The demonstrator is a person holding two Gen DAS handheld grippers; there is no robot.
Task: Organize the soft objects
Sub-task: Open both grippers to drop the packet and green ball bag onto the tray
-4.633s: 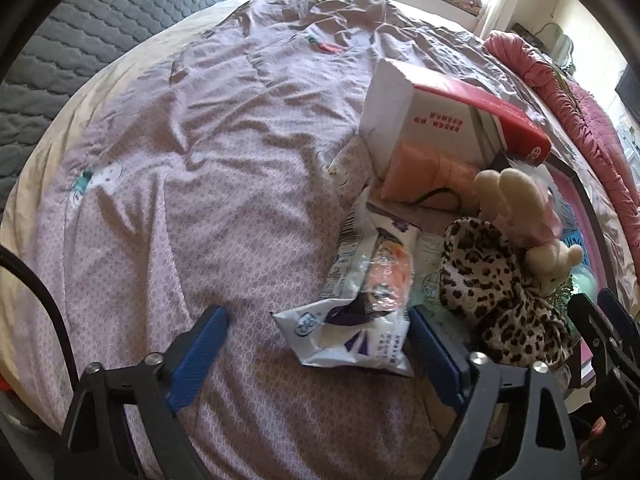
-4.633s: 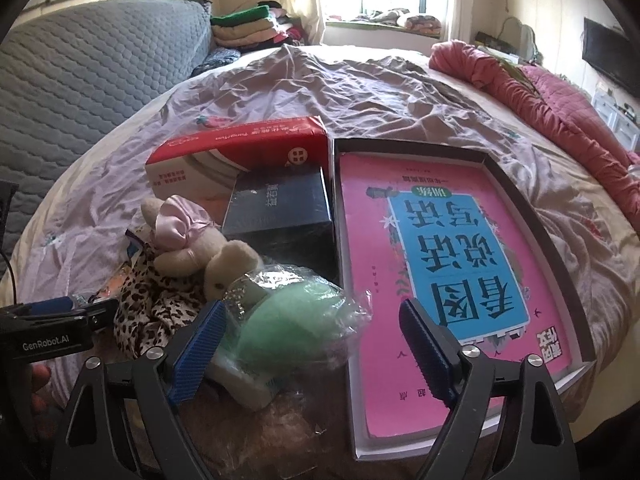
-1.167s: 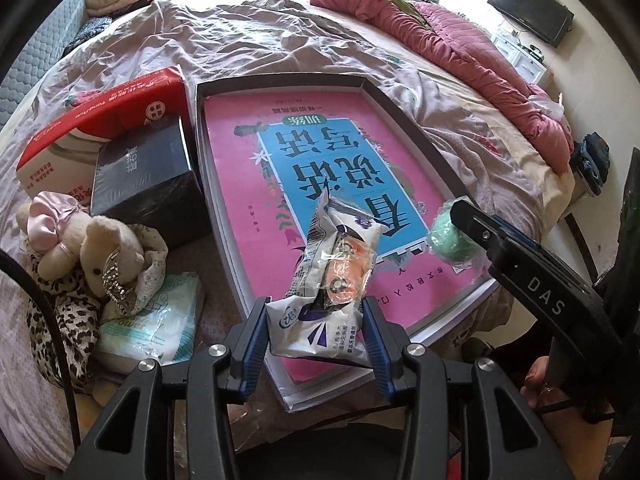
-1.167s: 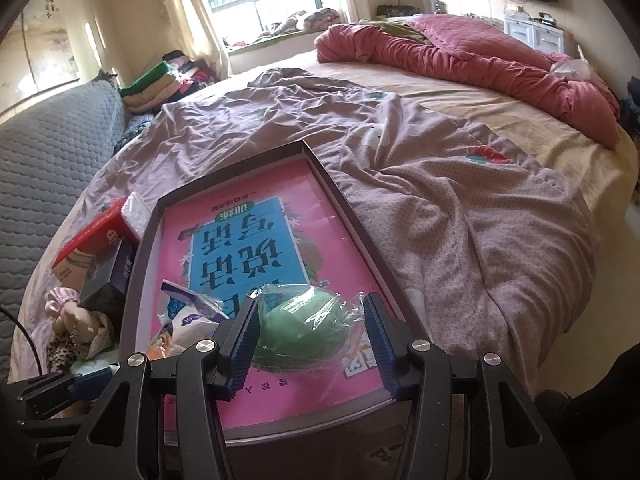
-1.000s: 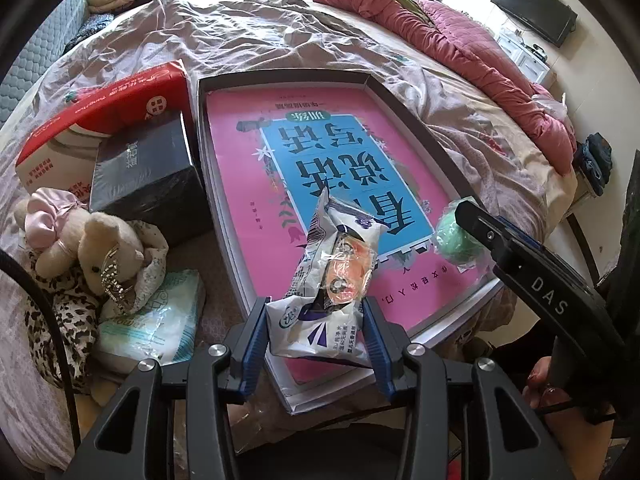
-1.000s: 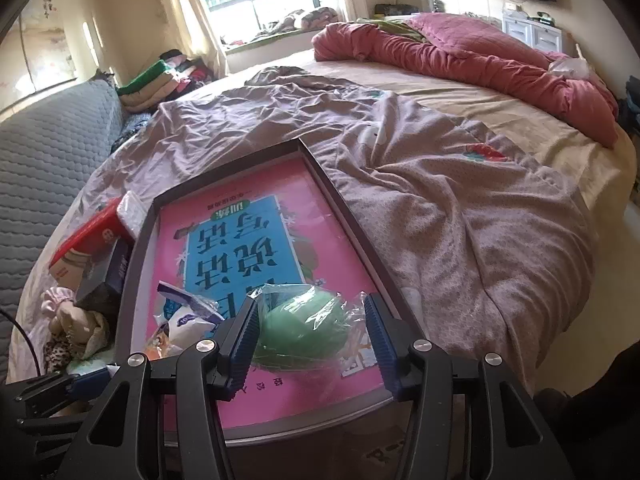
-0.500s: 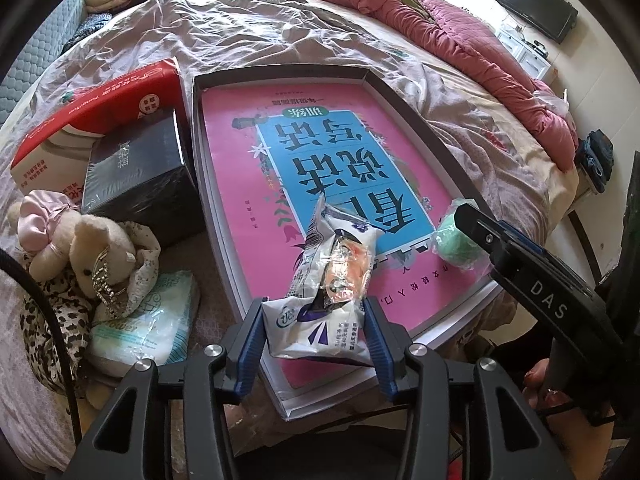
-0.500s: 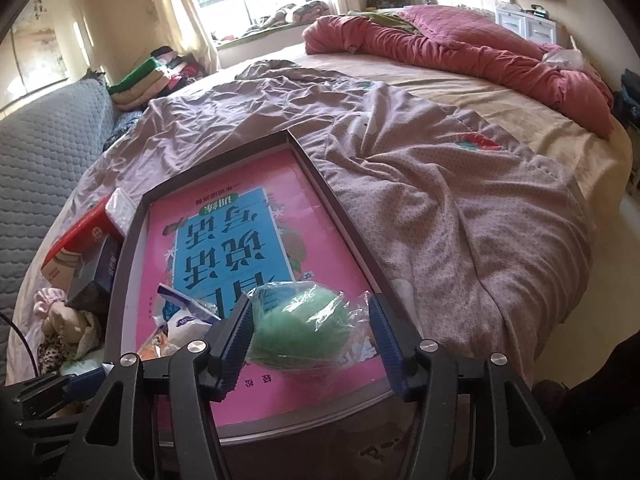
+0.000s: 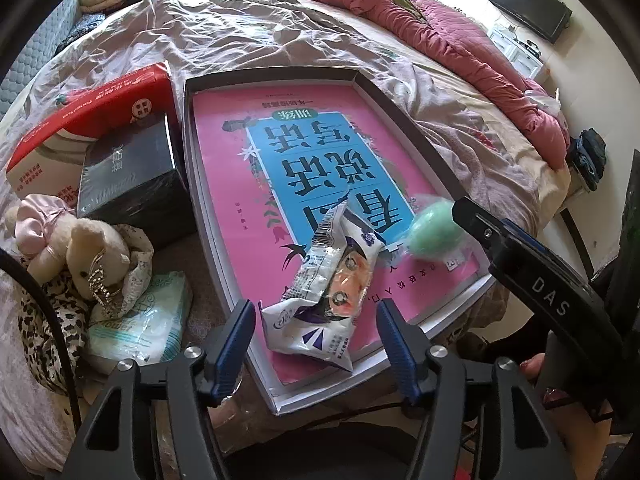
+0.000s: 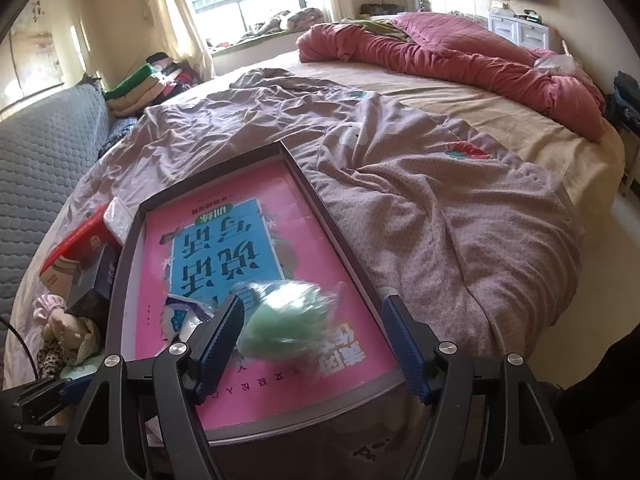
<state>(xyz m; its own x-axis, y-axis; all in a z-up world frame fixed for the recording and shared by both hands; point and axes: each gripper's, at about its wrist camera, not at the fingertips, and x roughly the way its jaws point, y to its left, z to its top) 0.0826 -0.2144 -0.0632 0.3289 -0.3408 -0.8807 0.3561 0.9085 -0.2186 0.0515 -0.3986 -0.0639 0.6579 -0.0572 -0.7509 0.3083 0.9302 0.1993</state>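
**Me:** Soft objects, two of them, are in the box now. Nearest to my left gripper [image 9: 316, 330], the white snack packet [image 9: 325, 293] lies on the pink book cover inside the shallow box [image 9: 404, 114]. My jaws stand wide apart on either side of it, touching nothing that I can see. My right gripper [image 10: 314, 334] is spread open as well, and the green sponge in its clear wrap [image 10: 286, 320] sits between the fingers, blurred, so I cannot say whether it has fully settled on the cover.

**Partner:** So both are let go. What is left?

**Me:** Beside the box, on the bed, the pack of tissues [image 9: 140, 328] lies next to the plush rabbit with the pink bow [image 9: 76, 248], which rests against a leopard-print cloth [image 9: 44, 320]. None of those is in the box yet. I judge the job about half done.

**Partner:** And the things behind them?

**Me:** A black carton [image 9: 128, 176] and a red-and-white carton [image 9: 80, 120] stand just beside the box's left wall. They look stiff, so I would leave them. Farther off is the rumpled lilac sheet [image 10: 420, 184], then the red quilt [image 10: 460, 56].
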